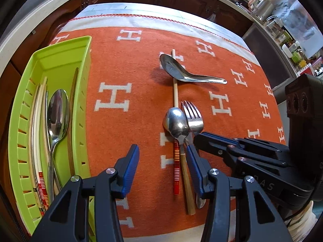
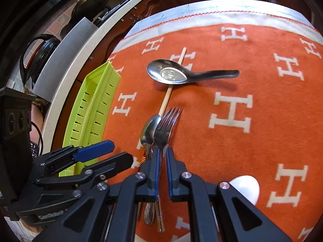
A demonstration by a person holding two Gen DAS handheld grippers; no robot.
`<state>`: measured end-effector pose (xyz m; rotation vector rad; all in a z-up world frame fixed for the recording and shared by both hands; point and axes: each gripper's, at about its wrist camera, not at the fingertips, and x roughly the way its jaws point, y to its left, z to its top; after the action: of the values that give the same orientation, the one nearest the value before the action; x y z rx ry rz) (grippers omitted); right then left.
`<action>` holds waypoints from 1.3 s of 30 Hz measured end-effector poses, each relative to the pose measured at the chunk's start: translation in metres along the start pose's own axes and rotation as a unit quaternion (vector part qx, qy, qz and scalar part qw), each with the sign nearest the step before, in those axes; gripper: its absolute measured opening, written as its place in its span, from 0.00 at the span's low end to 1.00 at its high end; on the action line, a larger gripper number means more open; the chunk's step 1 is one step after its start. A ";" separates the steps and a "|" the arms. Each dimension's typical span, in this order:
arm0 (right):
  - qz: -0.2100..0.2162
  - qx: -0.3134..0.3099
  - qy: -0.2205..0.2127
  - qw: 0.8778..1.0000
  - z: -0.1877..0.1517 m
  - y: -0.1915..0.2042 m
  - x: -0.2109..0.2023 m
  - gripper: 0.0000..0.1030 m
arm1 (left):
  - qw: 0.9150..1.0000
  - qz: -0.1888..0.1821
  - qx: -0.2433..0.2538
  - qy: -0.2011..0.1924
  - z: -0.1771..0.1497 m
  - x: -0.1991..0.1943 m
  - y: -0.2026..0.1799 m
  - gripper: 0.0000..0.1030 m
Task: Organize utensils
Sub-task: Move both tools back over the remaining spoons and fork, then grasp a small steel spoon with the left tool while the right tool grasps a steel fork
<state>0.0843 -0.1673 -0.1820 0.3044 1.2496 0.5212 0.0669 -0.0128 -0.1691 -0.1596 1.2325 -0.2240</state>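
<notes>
A metal fork [image 1: 192, 115] [image 2: 166, 125] lies beside a wooden-handled spoon [image 1: 177, 123] [image 2: 148, 131] on the orange cloth. My right gripper [image 2: 162, 155] [image 1: 198, 137] is shut on the fork's neck, low over the cloth. My left gripper [image 1: 162, 159] [image 2: 121, 151] is open, and its jaws straddle the spoon's handle and a red-striped chopstick [image 1: 176, 165] without touching either. Farther back, a metal soup spoon [image 1: 175, 68] [image 2: 169, 73] rests across a pale chopstick [image 1: 176, 94] [image 2: 164, 102]. The green slotted tray [image 1: 84, 100] [image 2: 97, 104] at the left holds a spoon [image 1: 57, 113] and several chopsticks.
The orange cloth [image 1: 125, 64] with white H letters covers the table up to a pale hem at the far edge. A white rounded object [image 2: 245, 189] sits near my right gripper's right side, partly hidden. Dark cabinets and a cluttered counter stand beyond the table.
</notes>
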 end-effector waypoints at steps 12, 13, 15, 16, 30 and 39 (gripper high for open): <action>-0.011 0.008 -0.032 0.999 -0.007 -0.015 -0.010 0.04 | 1.000 -0.024 -0.004 0.003 0.005 0.007 -0.005 0.45; -0.017 0.009 -0.038 0.999 -0.008 -0.018 -0.014 0.03 | 1.000 -0.028 -0.007 0.002 0.006 0.008 -0.006 0.45; -0.025 0.011 -0.050 0.998 -0.010 -0.023 -0.023 0.03 | 0.999 -0.033 -0.008 0.002 0.007 0.011 -0.008 0.45; -0.029 0.012 -0.055 0.998 -0.012 -0.026 -0.027 0.03 | 0.999 -0.034 -0.008 0.001 0.008 0.012 -0.009 0.45; -0.045 -0.004 -0.095 0.994 -0.027 -0.031 -0.059 0.03 | 0.999 -0.046 0.012 0.007 0.008 0.019 -0.039 0.36; -0.037 0.015 -0.086 0.995 -0.029 -0.043 -0.058 0.03 | 0.994 -0.093 0.018 0.058 0.002 0.027 -0.061 0.20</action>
<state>0.0527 -0.2365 -0.1645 0.3207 1.0979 0.4038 0.0718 -0.0790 -0.1785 -0.2318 1.3287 -0.4216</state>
